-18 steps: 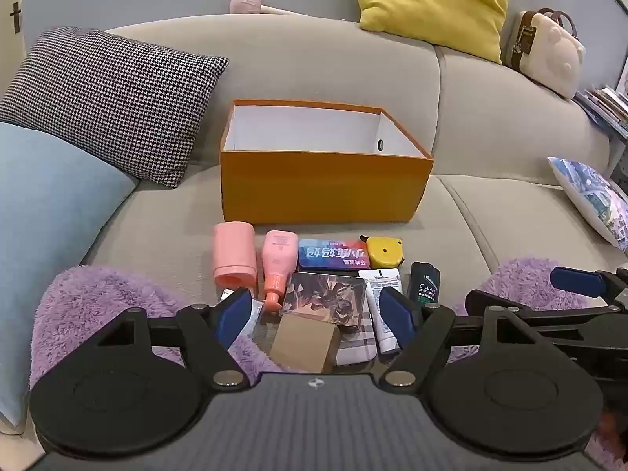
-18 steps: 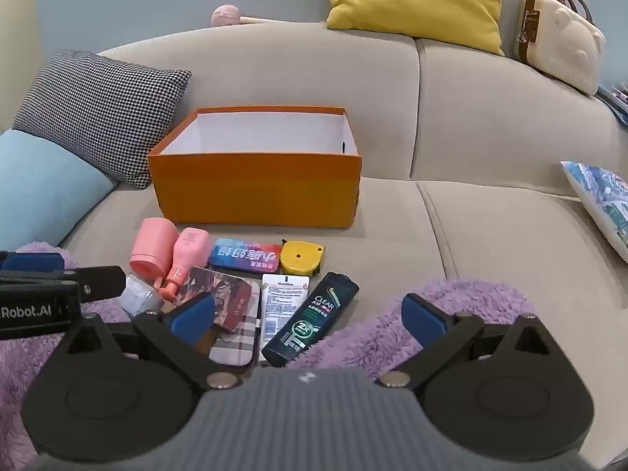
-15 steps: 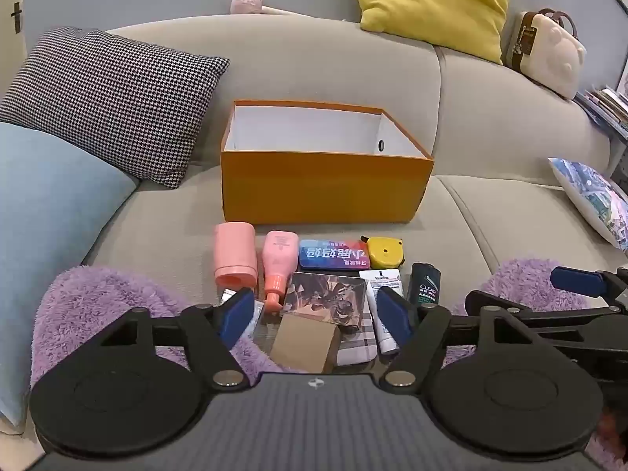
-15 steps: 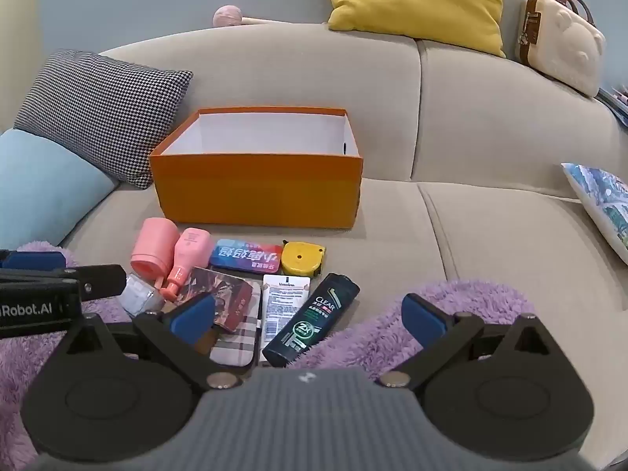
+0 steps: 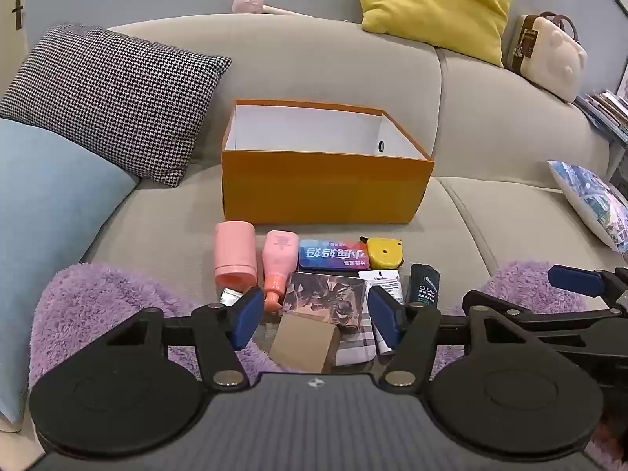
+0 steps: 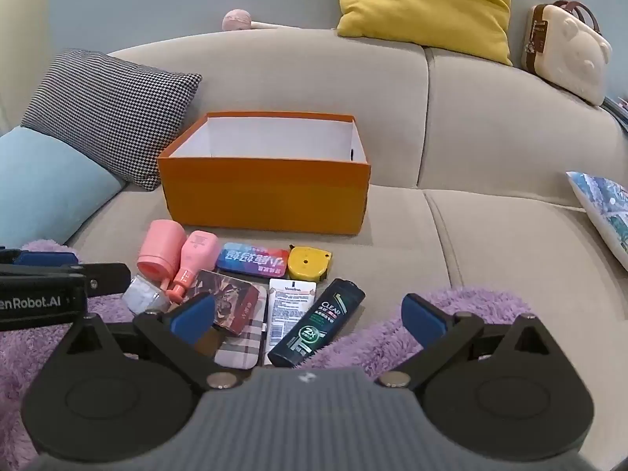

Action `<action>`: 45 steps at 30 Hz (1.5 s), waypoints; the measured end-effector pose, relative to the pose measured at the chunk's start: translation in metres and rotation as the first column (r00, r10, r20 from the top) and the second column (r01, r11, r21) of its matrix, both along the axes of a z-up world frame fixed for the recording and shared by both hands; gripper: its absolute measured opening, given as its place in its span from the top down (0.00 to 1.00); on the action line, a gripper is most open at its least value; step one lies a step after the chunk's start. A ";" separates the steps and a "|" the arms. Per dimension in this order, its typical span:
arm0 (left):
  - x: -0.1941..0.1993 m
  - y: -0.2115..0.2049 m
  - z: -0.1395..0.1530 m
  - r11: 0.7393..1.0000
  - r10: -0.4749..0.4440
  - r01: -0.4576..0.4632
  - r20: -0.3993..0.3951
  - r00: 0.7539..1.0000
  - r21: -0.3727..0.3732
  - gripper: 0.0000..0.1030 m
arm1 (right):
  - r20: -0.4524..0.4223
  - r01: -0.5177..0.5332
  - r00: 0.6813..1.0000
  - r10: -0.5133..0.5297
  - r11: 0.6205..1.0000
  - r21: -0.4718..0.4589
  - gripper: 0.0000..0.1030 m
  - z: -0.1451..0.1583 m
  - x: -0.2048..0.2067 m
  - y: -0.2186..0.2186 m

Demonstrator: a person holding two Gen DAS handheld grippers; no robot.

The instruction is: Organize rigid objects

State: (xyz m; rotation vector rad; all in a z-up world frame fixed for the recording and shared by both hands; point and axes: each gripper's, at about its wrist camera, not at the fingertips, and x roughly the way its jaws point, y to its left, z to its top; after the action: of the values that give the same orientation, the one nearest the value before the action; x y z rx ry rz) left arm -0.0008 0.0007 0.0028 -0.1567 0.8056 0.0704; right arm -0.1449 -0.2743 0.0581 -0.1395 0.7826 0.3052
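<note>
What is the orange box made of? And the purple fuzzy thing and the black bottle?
The orange box looks like matte cardboard: thin, straight walls, white inside. The purple thing looks like soft shaggy fabric, maybe a blanket: long fluffy fibres. The black bottle seems to be glossy plastic: it shines and carries a printed label.

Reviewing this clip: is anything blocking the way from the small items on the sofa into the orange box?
Nothing visible does. The orange box stands open-topped and looks empty just behind the row of items, such as the yellow tape measure and the CLEAR shampoo bottle. Only its front wall must be cleared. Both the left gripper and right gripper are open.
</note>
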 end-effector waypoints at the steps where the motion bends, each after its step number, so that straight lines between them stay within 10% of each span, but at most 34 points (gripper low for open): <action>1: -0.001 0.000 0.000 1.000 0.001 -0.001 0.001 1.000 0.001 0.30 | 0.001 -0.001 1.000 0.001 1.000 0.002 0.02 0.000 0.000 0.000; 45: -0.004 0.001 0.000 1.000 0.012 -0.012 0.014 1.000 -0.008 0.42 | -0.009 -0.014 1.000 0.014 1.000 -0.010 0.02 -0.005 -0.001 0.003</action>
State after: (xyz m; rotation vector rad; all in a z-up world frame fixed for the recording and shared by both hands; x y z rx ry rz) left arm -0.0050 0.0016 0.0026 -0.1699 0.7914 0.0776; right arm -0.1463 -0.2711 0.0536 -0.1530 0.7918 0.3159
